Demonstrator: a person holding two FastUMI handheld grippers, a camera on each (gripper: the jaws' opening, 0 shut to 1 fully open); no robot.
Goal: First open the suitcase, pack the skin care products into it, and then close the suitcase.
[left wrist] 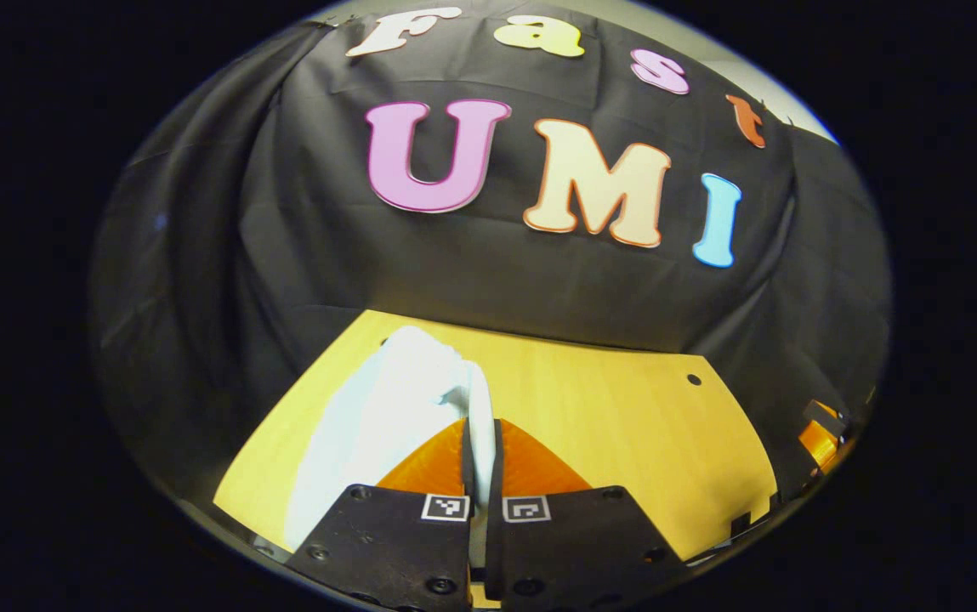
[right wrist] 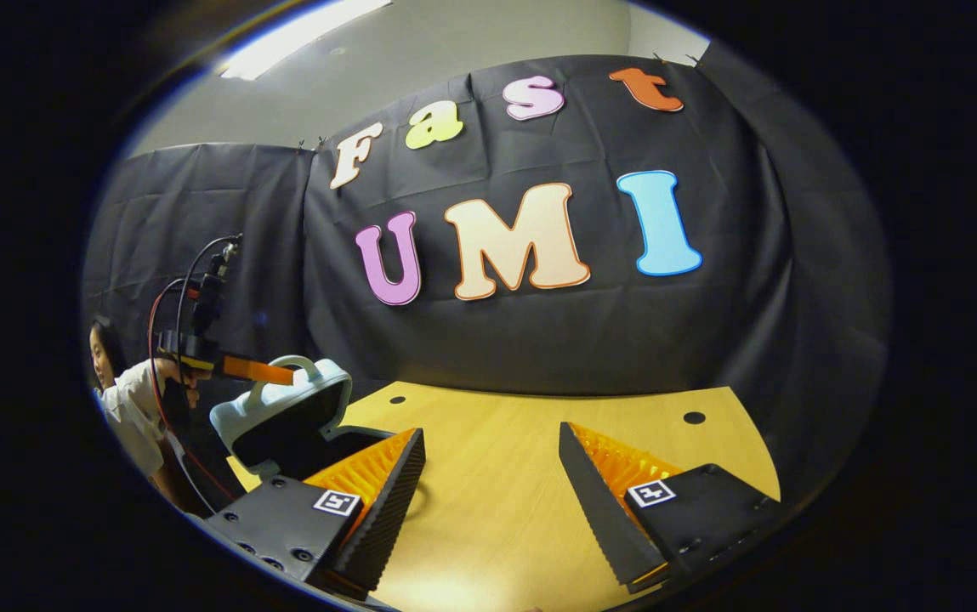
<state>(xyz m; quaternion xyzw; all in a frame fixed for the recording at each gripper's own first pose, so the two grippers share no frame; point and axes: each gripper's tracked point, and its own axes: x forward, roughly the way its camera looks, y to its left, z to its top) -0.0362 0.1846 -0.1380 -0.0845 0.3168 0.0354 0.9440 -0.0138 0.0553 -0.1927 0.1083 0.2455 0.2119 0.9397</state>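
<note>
Now left gripper (left wrist: 481, 442) pinches suitcase (left wrist: 386, 408) lid edge; right gripper (right wrist: 492, 476) open.

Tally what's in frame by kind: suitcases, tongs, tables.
Suitcases: 1, the pale suitcase, lid raised
Tongs: 2, left tongs shut on the suitcase lid's edge, right tongs open over the table
Tables: 1, the wooden table
Total: 4

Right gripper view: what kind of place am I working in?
Likely an indoor recording booth: black cloth wall, a wooden table, and a ceiling light above. A suitcase sits half open.
</note>
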